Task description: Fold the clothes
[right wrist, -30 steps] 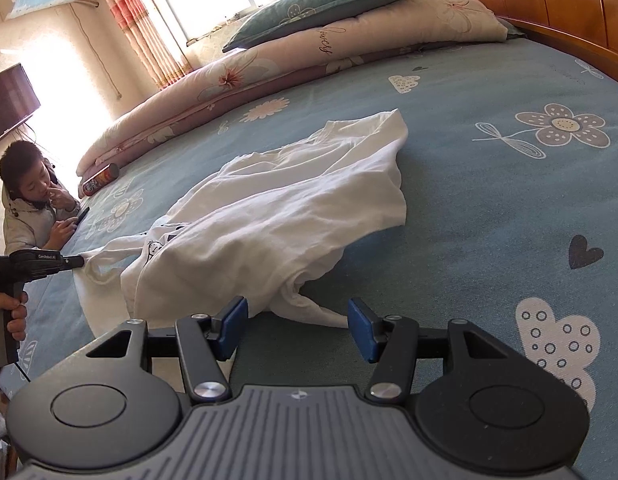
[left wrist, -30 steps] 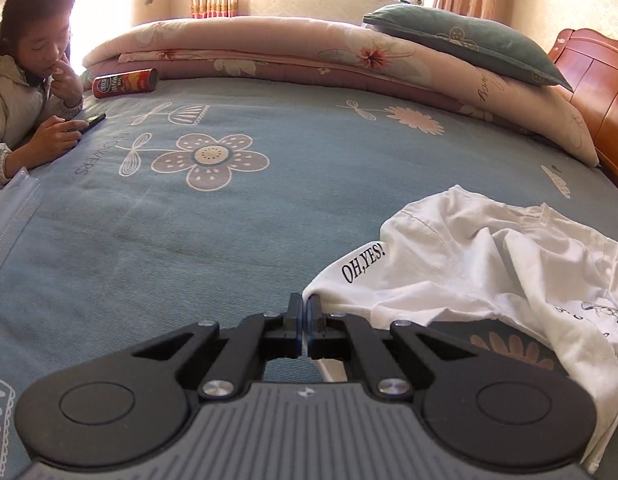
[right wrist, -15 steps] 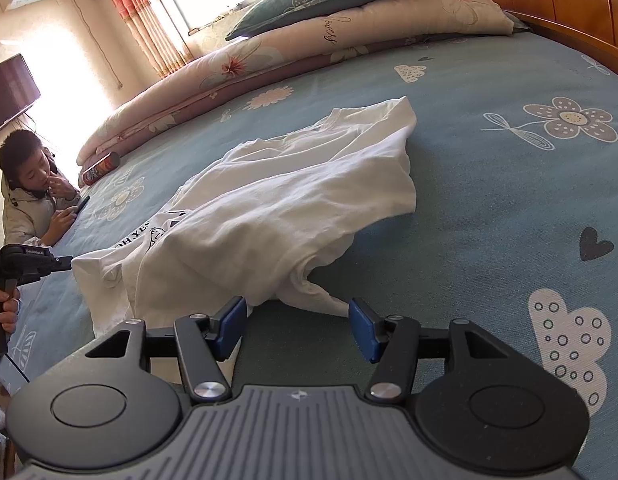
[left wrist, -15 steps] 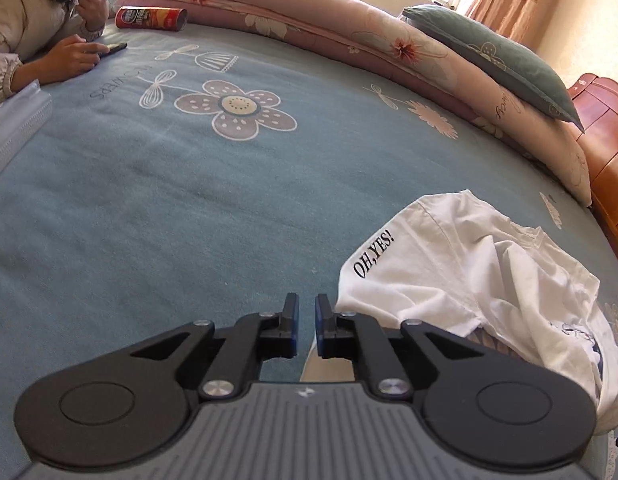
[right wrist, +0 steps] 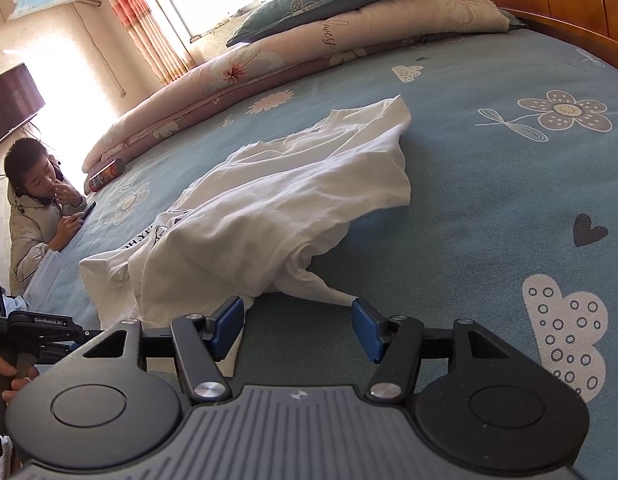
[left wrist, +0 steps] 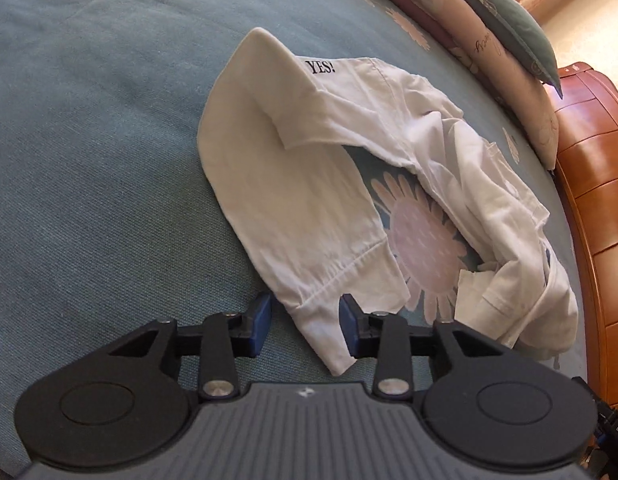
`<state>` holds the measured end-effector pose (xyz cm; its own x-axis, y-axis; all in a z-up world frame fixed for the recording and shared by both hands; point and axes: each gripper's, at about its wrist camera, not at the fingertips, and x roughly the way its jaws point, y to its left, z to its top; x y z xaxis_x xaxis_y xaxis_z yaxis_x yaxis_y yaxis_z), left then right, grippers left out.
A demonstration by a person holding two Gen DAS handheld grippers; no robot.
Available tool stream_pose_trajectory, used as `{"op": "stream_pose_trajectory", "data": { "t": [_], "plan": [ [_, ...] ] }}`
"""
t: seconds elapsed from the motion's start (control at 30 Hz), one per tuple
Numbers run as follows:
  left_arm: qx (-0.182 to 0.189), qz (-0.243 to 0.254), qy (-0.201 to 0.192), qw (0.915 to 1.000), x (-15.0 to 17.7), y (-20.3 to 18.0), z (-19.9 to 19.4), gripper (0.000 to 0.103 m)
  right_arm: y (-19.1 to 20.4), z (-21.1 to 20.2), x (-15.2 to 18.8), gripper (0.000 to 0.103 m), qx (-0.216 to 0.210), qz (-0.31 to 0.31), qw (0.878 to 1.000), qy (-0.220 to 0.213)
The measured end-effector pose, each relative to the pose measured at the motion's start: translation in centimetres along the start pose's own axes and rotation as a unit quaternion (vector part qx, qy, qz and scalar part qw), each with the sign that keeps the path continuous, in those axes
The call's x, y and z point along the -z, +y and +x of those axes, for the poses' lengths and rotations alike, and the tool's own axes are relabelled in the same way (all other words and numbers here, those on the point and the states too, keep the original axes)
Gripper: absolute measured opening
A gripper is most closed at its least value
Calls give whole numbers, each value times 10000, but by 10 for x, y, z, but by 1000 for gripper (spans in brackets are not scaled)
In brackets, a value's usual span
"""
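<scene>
A: Step in hand?

B: Grasping, by my read. White T-shirt point(left wrist: 309, 184) lies crumpled on the blue floral bedspread point(left wrist: 89, 160), nothing folded yet. Left gripper point(left wrist: 305, 326) has its jaws apart, a hemmed edge of the shirt lying between the blue pads; not pinched.

A: The other one?

B: Right gripper point(right wrist: 297, 328) also spread wide, low over the bedspread, pads just short of a bunched corner of the shirt point(right wrist: 277, 216). Cloth near, not gripped.

A: Next move?

B: Probably close the left on that hem, ease the right forward onto the twisted corner, then lift and spread the shirt flat. Thin cotton, so a pinch may take several layers at once.

A: What can't you make out?

B: Which edge is a sleeve and which the bottom hem. The print is part covered; only "YES!" point(left wrist: 320, 68) reads in the left view. Far side of the shirt is buried in folds. Gripper bodies block the cloth nearest the cameras.
</scene>
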<state>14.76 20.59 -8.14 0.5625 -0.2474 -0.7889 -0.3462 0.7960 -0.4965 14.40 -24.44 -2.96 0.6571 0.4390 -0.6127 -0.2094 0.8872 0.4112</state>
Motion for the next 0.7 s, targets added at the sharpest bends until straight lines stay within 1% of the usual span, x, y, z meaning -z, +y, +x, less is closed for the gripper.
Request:
{"op": "stream_pose_trajectory", "data": {
  "t": [0.03, 0.07, 0.1, 0.2, 0.27, 0.33, 0.37, 0.4, 0.43, 0.47, 0.5, 0.53, 0.57, 0.67, 0.7],
  "plan": [
    [51, -75, -35, 10000, 1, 0, 1, 44, -2, -1, 0, 65, 10, 18, 10000, -18],
    [110, -104, -93, 9998, 1, 0, 2, 47, -4, -1, 0, 65, 26, 52, 10000, -29],
    [165, -77, -167, 9997, 1, -1, 4, 51, -6, -1, -1, 65, 29, 99, 9999, -33],
    [277, -28, -517, 9983, 2, -5, 11, 55, -10, 1, 0, 65, 1, 204, 9998, -12],
    [378, 20, -800, 9961, 3, -6, 16, 55, -11, 2, 2, 65, -11, 217, 9998, 17],
    [498, -143, -1052, 9931, 7, -2, 18, 53, -9, 2, 2, 65, 8, 178, 9998, 33],
    [496, -186, -1129, 9922, 10, -1, 17, 52, -9, 2, 2, 65, 8, 172, 9998, 30],
    [488, -222, -1203, 9913, 13, 0, 15, 44, -9, 1, 2, 65, 8, 167, 9999, 26],
    [387, -183, -1236, 9914, 16, 0, 15, 26, -10, 1, 2, 65, 16, 170, 9999, 22],
    [281, -172, -1216, 9920, 17, 1, 14, 17, -10, 1, 1, 65, 25, 175, 9998, 19],
    [175, -166, -1190, 9926, 17, 3, 13, 6, -11, 1, 1, 65, 35, 179, 9998, 15],
    [209, -236, -1142, 9930, 15, 7, 11, 5, -11, 1, 1, 65, 43, 183, 9998, 14],
    [156, -282, -1140, 9930, 12, 9, 8, 5, -11, 1, 1, 65, 47, 185, 9998, 11],
    [-221, 59, -1297, 9913, -2, 6, -8, 4, -9, 1, 1, 65, 40, 159, 9999, 13],
    [-297, 158, -1364, 9901, -8, 6, -15, 4, -8, 1, 1, 65, 40, 144, 9999, 14]
  ]
}}
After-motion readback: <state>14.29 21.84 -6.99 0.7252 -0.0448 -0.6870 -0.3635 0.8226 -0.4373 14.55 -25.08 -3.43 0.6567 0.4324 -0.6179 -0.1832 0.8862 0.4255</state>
